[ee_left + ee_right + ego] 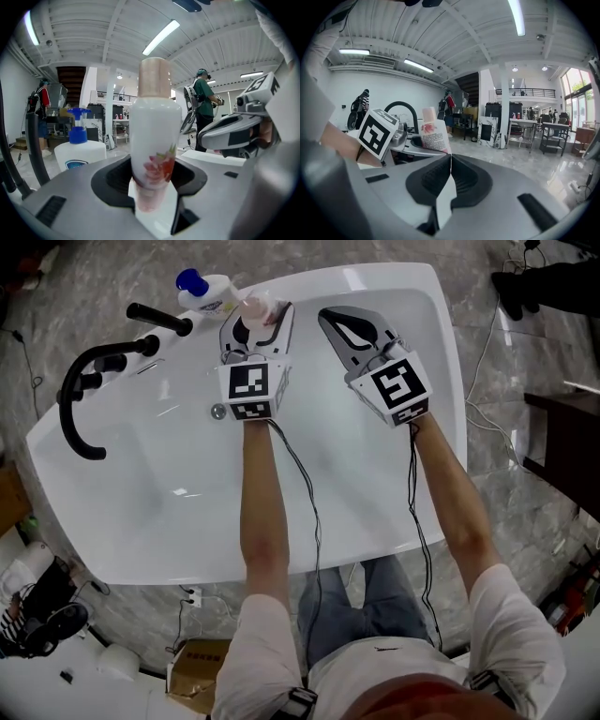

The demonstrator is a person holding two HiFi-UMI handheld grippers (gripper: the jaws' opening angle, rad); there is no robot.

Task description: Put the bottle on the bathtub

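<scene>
Forearms (265, 512), nearest the head camera, reached from 6 o'clock out over the white bathtub (375, 484), each ending in a tool with a marker cube. The left claw (255, 326) was clamped on the bottle (255, 306), which was white with a pinkish cap and a red flower print. The bottle stood upright between the claw's dark pads. It was at the tub's far rim, about 11 o'clock in the head view, but the views did not show whether its base touched the rim. A pump bottle (204, 292) with a blue top stood just beside it at 9 o'clock. The right claw (330, 317) was closed on nothing, its jaws meeting, at 3 o'clock of the left claw, near it but apart. A curved black tap (80, 399) rose at the tub's 9 o'clock edge, and a black hand shower (157, 320) lay near the pump bottle. Grey marble floor (525, 352) surrounded the tub.
</scene>
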